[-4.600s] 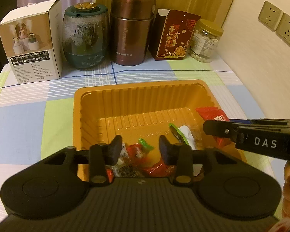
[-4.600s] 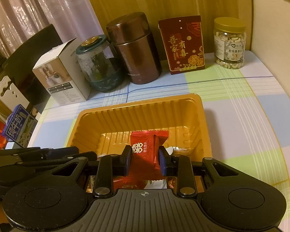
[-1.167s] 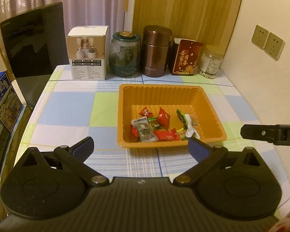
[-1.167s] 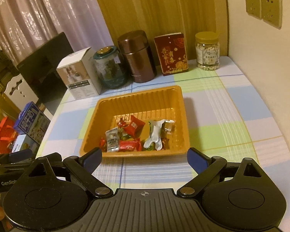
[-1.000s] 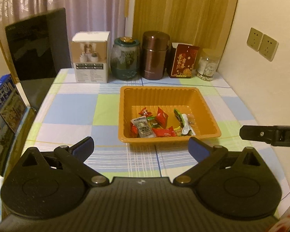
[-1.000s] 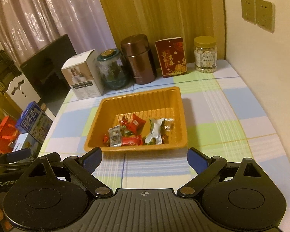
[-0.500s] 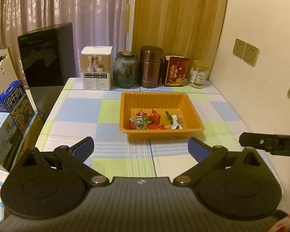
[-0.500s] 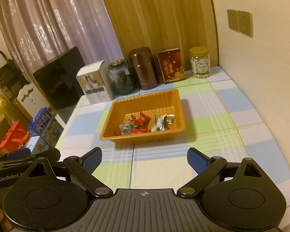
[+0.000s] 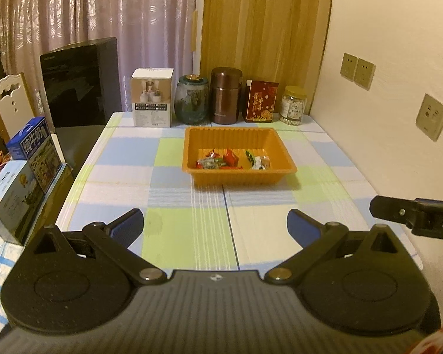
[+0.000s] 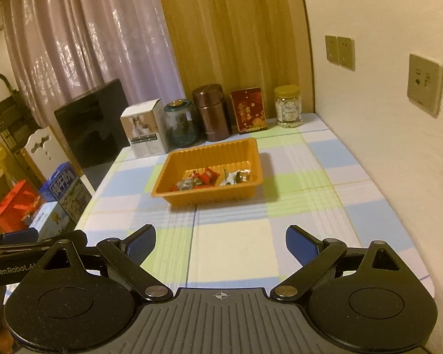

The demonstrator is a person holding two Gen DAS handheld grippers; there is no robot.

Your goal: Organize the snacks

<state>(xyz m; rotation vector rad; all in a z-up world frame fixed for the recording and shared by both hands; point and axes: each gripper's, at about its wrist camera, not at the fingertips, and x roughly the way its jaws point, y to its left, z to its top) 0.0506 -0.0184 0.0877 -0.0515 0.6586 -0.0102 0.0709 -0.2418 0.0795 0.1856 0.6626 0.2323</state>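
My left claw (image 9: 215, 225) is spread wide and holds nothing; its two blue pads stand far apart above the near part of the table (image 9: 192, 236). My right claw (image 10: 220, 244) is also wide and empty. The tip of the right claw also shows at the right edge of the left view, and there its end is cut off.

The tray (image 9: 192, 147) stands straight ahead of both claws, well apart from them, near the middle of the table. It is a rectangle of thin orange plastic with ribbed walls and a flat rim. Its long axis runs across my view, from left to right, and in the right view it is turned a little, with the right end farther from me.

The snacks (image 9: 231, 161) lie in the near half of the tray, in a loose row along the front wall. They are small shiny wrappers, red, green, white and yellow. They overlap, so I cannot count them, and the front wall hides their lower parts.

Behind the tray, at the far edge, stand a white box (image 9: 152, 101), a dark glass jar (image 9: 191, 100), a brown metal flask (image 9: 226, 96), a red box (image 9: 260, 101) and a clear jar (image 9: 294, 105) with a yellow lid. The cloth on the table has blue, green and white squares.
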